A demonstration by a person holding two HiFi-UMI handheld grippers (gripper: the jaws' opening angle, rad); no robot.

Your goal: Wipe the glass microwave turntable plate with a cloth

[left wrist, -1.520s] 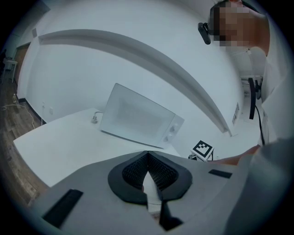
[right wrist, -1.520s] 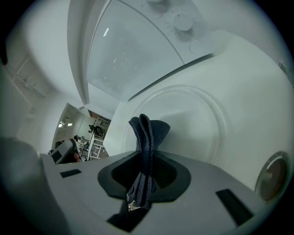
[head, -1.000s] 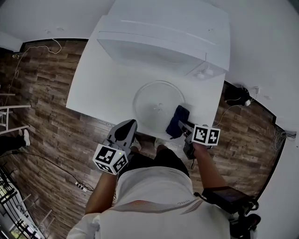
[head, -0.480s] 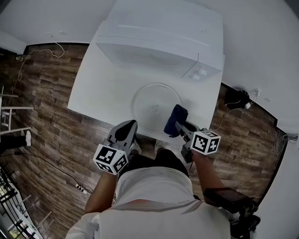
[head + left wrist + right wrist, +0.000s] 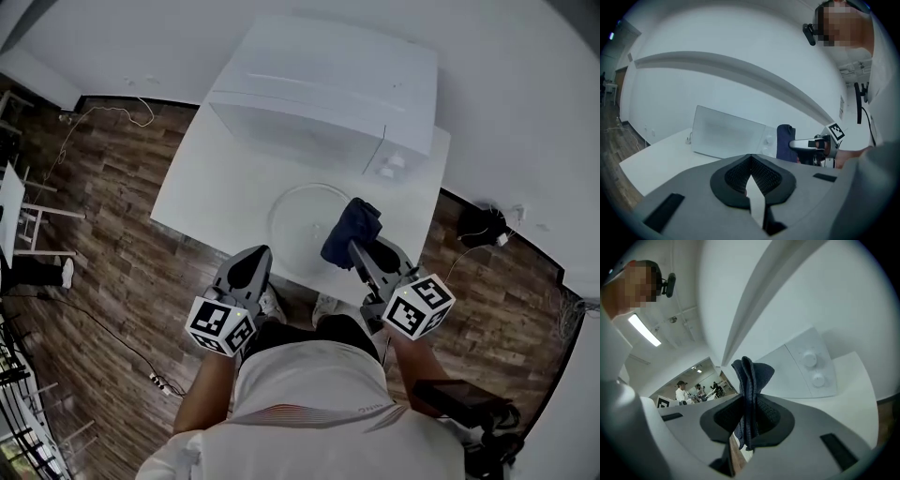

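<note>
The round glass turntable plate (image 5: 302,223) lies flat on the white table (image 5: 202,197) in front of the microwave (image 5: 323,89). A dark blue cloth (image 5: 349,230) stands bunched over the plate's right edge, with my right gripper (image 5: 360,247) shut on it. In the right gripper view the cloth (image 5: 749,385) sticks up folded from between the jaws of the right gripper (image 5: 749,420). My left gripper (image 5: 247,270) hangs at the table's near edge, left of the plate, shut and holding nothing. In the left gripper view the left gripper (image 5: 751,180) faces the cloth (image 5: 785,140).
The microwave (image 5: 806,366) has its door shut and two knobs on its right side. The table's near edge runs just under both grippers, with wood floor (image 5: 112,225) around it. A dark bag and cables (image 5: 478,225) lie on the floor at the right.
My right gripper has risen and moved forward with the cloth, from the plate's near right rim to over its right edge. The left gripper has stayed in place.
</note>
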